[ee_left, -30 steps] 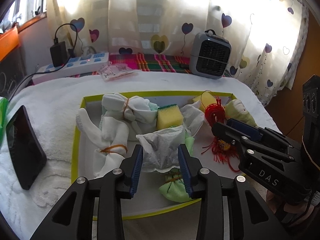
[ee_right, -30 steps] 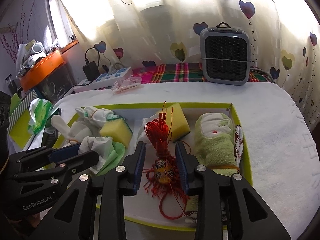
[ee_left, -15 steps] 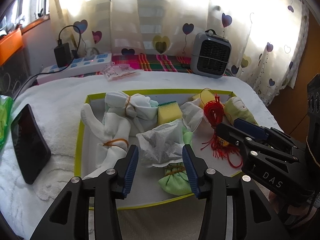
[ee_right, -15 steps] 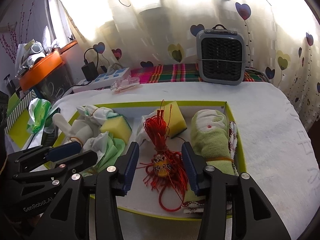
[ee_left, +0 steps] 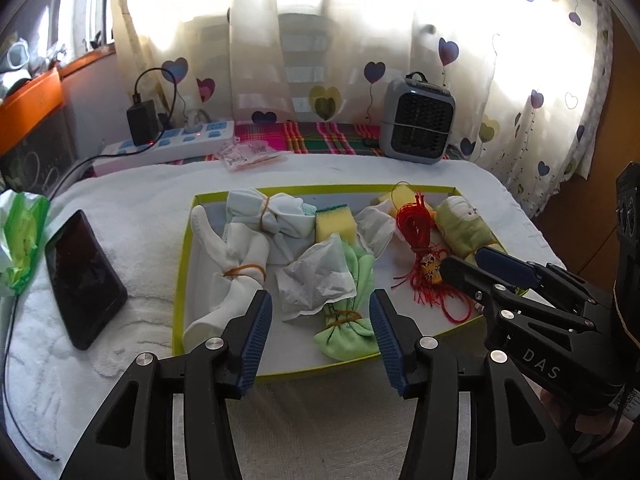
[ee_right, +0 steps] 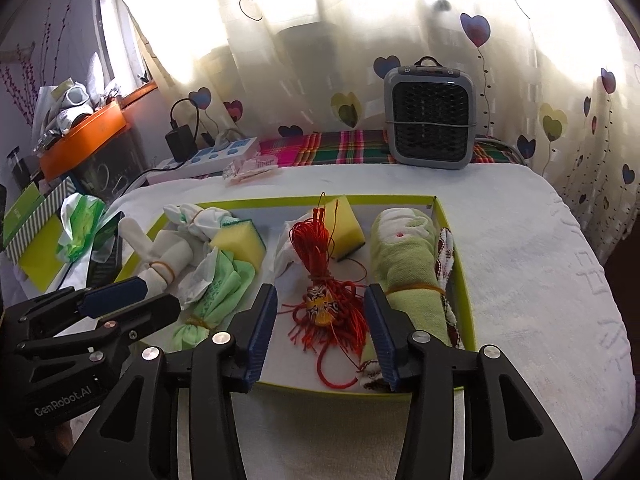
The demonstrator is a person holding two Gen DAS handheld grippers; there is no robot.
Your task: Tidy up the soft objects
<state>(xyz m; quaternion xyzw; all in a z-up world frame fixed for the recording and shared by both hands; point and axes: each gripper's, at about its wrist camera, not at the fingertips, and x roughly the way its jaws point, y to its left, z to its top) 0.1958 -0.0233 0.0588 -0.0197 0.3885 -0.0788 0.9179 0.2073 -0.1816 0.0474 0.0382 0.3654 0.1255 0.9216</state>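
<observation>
A tray with a yellow-green rim (ee_left: 183,264) holds the soft things: tied white socks (ee_left: 244,252), a yellow sponge (ee_left: 334,226), a crumpled white tissue (ee_left: 316,280), a tied green cloth (ee_left: 348,328), a red tassel (ee_right: 324,300) and a rolled green towel (ee_right: 408,264). My left gripper (ee_left: 322,334) hovers at the tray's near edge with its jaws opening. The tissue and green cloth lie loose beyond its pads. Just to its right, my right gripper (ee_right: 321,334) stands open. The tassel rests in the tray ahead of it, untouched.
A white towel covers the table. A dark phone (ee_left: 84,276) and a green plastic bag (ee_left: 24,232) lie left of the tray. A power strip (ee_left: 180,144) with a cable, a small packet (ee_left: 248,156) and a grey heater (ee_left: 418,120) stand at the back.
Both grippers' jaws have spread wider, off the tissue and the tassel, which now lie loose in the tray. Both grippers have drawn back a little toward the tray's near edge.
</observation>
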